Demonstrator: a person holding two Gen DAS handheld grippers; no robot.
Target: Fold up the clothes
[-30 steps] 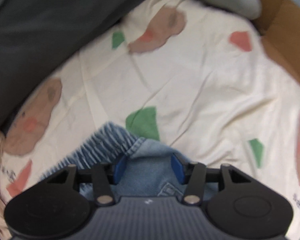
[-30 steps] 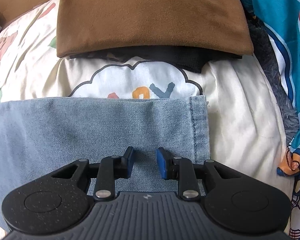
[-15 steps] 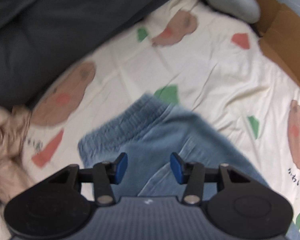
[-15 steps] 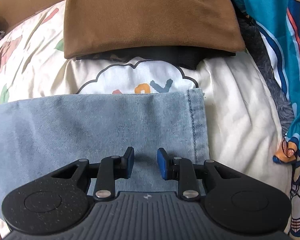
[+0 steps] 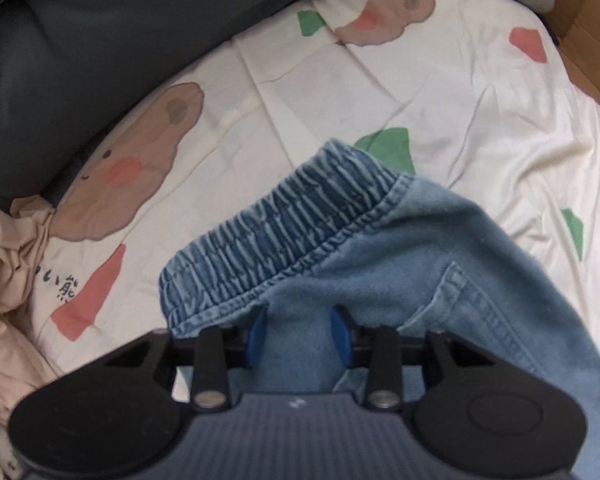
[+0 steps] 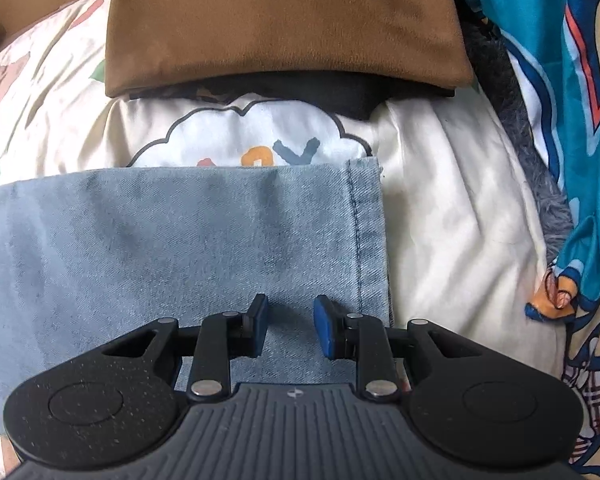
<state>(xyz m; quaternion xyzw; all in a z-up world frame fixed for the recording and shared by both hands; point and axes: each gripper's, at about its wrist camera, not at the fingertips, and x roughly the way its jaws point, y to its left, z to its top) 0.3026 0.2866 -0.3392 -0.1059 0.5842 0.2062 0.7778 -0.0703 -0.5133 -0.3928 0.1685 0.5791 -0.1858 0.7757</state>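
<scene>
left gripper (image 5: 298,334): jaws just been closing, clamped on bunched jeans (image 5: 380,264) below waistband | right gripper (image 6: 288,326): jaws apart over leg hem, contact probably none | jeans on bed sheet (image 5: 440,92)

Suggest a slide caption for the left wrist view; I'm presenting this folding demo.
Left hand-held gripper closing on a bunched fold of denim jeans just below the elastic waistband, over a printed sheet.

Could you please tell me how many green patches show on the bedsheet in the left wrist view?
3: top patch; middle patch, touching the jeans; right patch. The jeans may hide more.
</scene>
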